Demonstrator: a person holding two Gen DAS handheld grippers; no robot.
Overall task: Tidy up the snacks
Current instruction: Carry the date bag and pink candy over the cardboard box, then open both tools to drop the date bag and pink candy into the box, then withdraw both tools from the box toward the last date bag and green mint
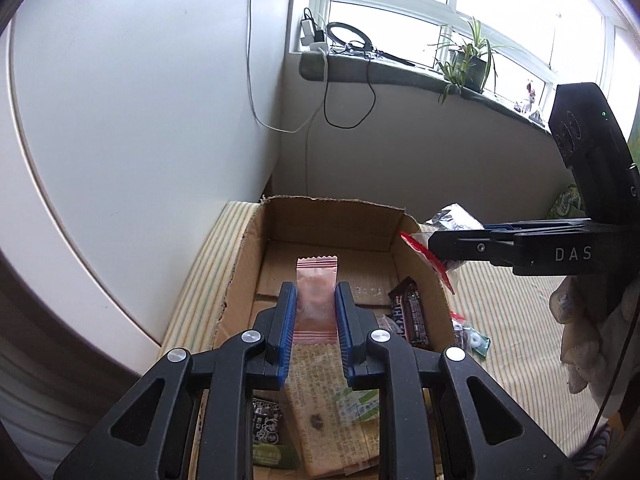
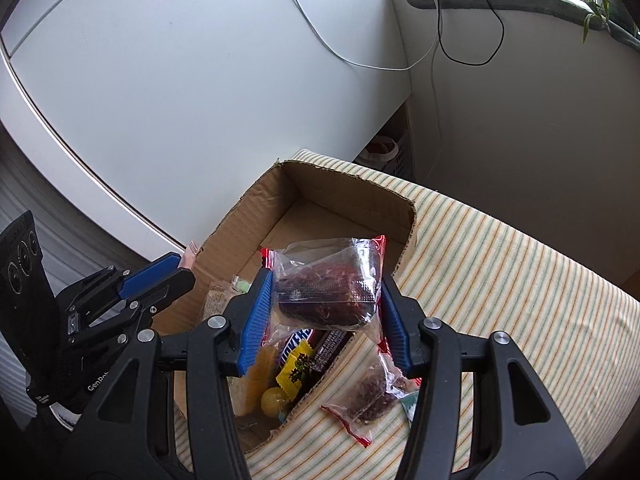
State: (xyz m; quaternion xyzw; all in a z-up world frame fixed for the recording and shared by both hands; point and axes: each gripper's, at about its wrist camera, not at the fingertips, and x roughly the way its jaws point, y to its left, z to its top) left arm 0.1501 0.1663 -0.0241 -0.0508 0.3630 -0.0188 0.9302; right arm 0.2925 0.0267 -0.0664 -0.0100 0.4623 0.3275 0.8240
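The left tool grips a small pink sachet with crimped ends, its blue pads pressing both long sides, and holds it above the open cardboard box. The right tool is clamped on a clear packet of dark red-brown snack with red edging, the pads touching the packet's two sides; it hangs over the near right part of the box, close to the box's right wall. In the left wrist view this same packet shows at the tip of the right tool, just above the box's right rim. The box stands on a striped cloth surface beside a white cabinet. Inside the box lie a Snickers bar, a dark chocolate bar, a yellow wrapped sweet, a round yellow candy, a long beige printed packet and a small black printed packet. Outside the box, on the cloth by its right wall, lies a second clear packet of dark snack with red ends, with a green-edged wrapper just beside it. A gloved hand holds the right tool. Behind, a windowsill carries a potted plant and cables.
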